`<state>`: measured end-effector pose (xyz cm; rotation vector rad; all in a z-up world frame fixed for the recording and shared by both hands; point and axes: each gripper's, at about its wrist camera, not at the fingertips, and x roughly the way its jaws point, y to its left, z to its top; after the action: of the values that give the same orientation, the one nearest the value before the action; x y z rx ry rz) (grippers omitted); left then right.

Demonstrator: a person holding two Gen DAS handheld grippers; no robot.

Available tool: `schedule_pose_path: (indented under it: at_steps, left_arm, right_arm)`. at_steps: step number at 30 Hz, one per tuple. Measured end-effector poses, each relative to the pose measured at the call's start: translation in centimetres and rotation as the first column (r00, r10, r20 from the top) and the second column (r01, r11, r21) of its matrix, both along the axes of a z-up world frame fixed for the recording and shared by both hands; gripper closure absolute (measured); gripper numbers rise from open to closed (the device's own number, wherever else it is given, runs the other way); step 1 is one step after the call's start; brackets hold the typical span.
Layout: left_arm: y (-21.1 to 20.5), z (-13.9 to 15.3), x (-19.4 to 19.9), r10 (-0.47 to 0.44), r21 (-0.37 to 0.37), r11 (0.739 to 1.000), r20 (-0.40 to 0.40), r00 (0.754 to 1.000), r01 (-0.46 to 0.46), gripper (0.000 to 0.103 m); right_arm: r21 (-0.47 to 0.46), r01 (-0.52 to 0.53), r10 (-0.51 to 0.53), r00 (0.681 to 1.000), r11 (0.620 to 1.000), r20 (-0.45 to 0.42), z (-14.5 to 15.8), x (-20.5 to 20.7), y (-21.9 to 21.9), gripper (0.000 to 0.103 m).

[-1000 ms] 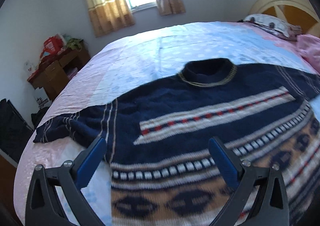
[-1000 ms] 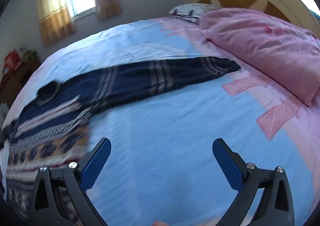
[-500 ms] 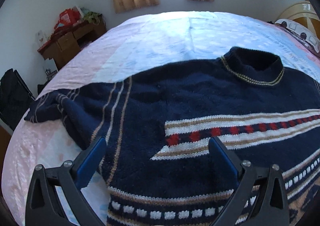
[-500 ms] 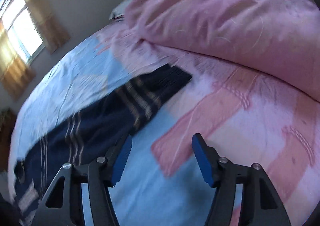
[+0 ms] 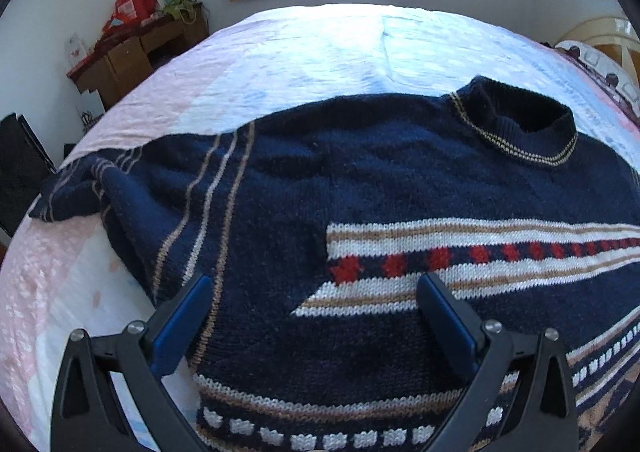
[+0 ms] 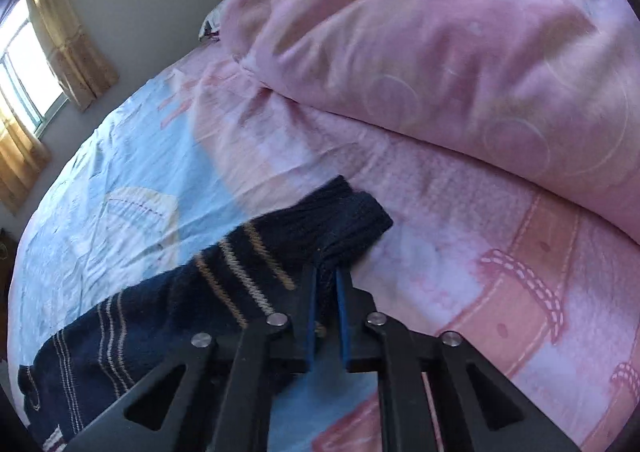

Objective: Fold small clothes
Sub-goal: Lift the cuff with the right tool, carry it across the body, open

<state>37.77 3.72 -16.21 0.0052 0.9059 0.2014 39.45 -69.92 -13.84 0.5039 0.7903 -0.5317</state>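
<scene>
Left gripper (image 5: 314, 294) hovered spread wide over the sweater (image 5: 360, 179), which lay flat on the bed (image 5: 312, 39), its chest just below the fingers. Right gripper (image 6: 326, 280) was pinching the sleeve cuff (image 6: 340, 219) beside the pink duvet (image 6: 440, 43); carrying it evenly across the chest would probably fold cleanly.

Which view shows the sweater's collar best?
The left wrist view: the collar lies whole and unobstructed on the sweater. The right wrist view shows only a sleeve, pinched at the cuff by the right gripper.
</scene>
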Motion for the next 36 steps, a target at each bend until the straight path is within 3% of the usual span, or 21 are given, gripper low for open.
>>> schedule_pose_path:
  at_steps: [5, 10, 17, 22, 29, 36]
  left_arm:
    - [0.3, 0.0, -0.1, -0.008, -0.035, 0.999, 0.006, 1.0, 0.008, 0.0]
    - [0.9, -0.3, 0.1, -0.014, -0.087, 0.996, -0.007, 1.0, 0.013, 0.0]
    - [1.0, -0.5, 0.3, -0.02, -0.115, 0.993, -0.007, 1.0, 0.019, 0.0]
    - [1.0, -0.6, 0.3, -0.018, -0.131, 0.991, -0.01, 1.0, 0.016, 0.0]
    - [1.3, -0.7, 0.4, -0.02, -0.141, 0.99, -0.012, 1.0, 0.018, 0.0]
    - [1.4, -0.6, 0.4, -0.018, -0.145, 0.989, -0.006, 1.0, 0.017, 0.0]
  right_arm:
    - [-0.074, -0.094, 0.098, 0.994, 0.993, 0.058, 3.5, 0.0, 4.5, 0.096]
    - [-0.2, -0.223, 0.246, 0.964, 0.954, 0.099, 8.0, 0.1, 12.0, 0.096]
    - [-0.252, -0.405, 0.444, 0.888, 0.879, 0.122, 11.0, 1.0, 23.9, 0.096]
    - [-0.236, -0.547, 0.585, 0.799, 0.803, 0.14, 10.8, 1.9, 33.7, 0.096]
    - [-0.221, -0.736, 0.766, 0.633, 0.64, 0.109, 7.5, 2.2, 47.9, 0.096]
    - [-0.153, -0.808, 0.822, 0.566, 0.569, 0.072, 2.5, 2.5, 55.4, 0.096]
